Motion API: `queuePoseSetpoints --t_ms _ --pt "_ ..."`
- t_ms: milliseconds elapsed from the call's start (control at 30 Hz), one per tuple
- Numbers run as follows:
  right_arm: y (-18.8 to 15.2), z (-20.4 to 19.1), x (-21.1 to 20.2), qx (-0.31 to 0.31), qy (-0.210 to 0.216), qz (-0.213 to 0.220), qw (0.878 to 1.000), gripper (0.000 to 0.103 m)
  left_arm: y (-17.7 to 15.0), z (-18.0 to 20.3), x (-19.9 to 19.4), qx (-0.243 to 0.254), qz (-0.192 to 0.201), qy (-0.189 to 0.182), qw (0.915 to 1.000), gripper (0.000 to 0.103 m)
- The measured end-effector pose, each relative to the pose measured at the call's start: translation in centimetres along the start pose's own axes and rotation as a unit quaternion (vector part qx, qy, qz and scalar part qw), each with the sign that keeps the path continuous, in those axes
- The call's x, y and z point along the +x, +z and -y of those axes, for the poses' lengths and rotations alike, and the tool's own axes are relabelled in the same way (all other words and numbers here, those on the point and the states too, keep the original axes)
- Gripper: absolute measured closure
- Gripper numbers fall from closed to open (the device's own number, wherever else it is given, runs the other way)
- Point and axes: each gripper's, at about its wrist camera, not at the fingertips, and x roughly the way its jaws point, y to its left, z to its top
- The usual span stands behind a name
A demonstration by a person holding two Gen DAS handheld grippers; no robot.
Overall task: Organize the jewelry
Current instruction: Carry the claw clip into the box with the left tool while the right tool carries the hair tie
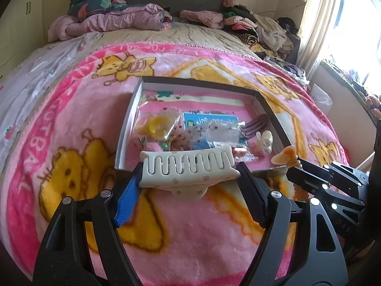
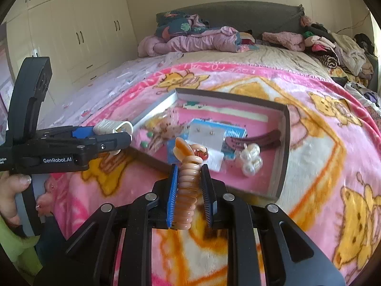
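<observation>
My left gripper is shut on a white claw hair clip, held above the pink blanket just short of the near edge of the shallow box. It also shows in the right wrist view. My right gripper is shut on an orange spiral hair tie with an orange bow, held near the box's near edge. The tie's bow shows in the left wrist view. The box holds packets of jewelry, a dark hair clip and a pearl clip.
The box lies on a pink cartoon blanket on a bed. Piled clothes and bedding lie at the headboard. A window and curtain are at the right; wardrobes at the left.
</observation>
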Motion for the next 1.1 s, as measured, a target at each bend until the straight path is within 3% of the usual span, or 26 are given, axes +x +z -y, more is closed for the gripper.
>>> queuePoseSetpoints --t_ms 400,1100 --pt "2.0 2.4 0.4 0.015 -0.029 0.017 0.999 0.084 2.3 0.2 1.4 0.007 0.003 -0.005 1.0000 0.036" --pt "1.4 8.8 4.1 0.080 -0.096 -0.007 0.992 0.084 2.4 1.3 8.1 0.020 -0.045 -0.011 0.9987 0.035"
